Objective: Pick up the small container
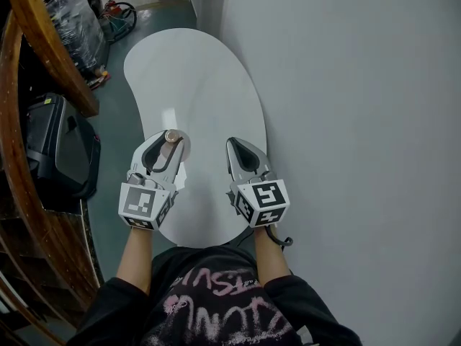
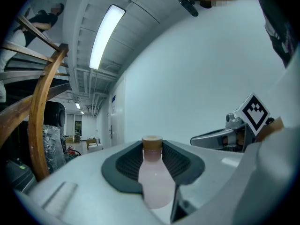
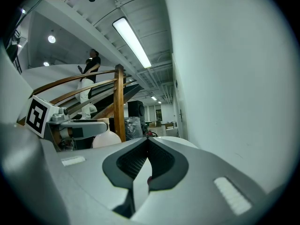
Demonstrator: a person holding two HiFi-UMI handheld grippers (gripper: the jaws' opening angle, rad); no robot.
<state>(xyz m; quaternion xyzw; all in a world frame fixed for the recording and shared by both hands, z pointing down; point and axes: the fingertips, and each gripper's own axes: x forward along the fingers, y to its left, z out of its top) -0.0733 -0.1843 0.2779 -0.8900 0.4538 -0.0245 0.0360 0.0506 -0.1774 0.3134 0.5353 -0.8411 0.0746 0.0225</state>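
Observation:
The small container (image 1: 171, 136) is a pale, milky bottle with a tan cap. It stands upright between the jaws of my left gripper (image 1: 170, 142), which is shut on it above the white table (image 1: 194, 78). In the left gripper view the bottle (image 2: 153, 182) fills the gap between the dark pads (image 2: 185, 163), and its cap rises just above them. My right gripper (image 1: 233, 145) hovers beside it to the right, shut with nothing in it. Its pads (image 3: 161, 158) meet at the tip in the right gripper view, where the held bottle (image 3: 107, 139) shows at the left.
A pale wall (image 1: 360, 121) runs close along the table's right side. A curved wooden stair rail (image 1: 50, 42) and a black case (image 1: 57, 150) stand to the left on the grey floor. Plastic-wrapped goods (image 1: 72, 20) lie farther back. A person (image 3: 89, 78) stands on the stairs.

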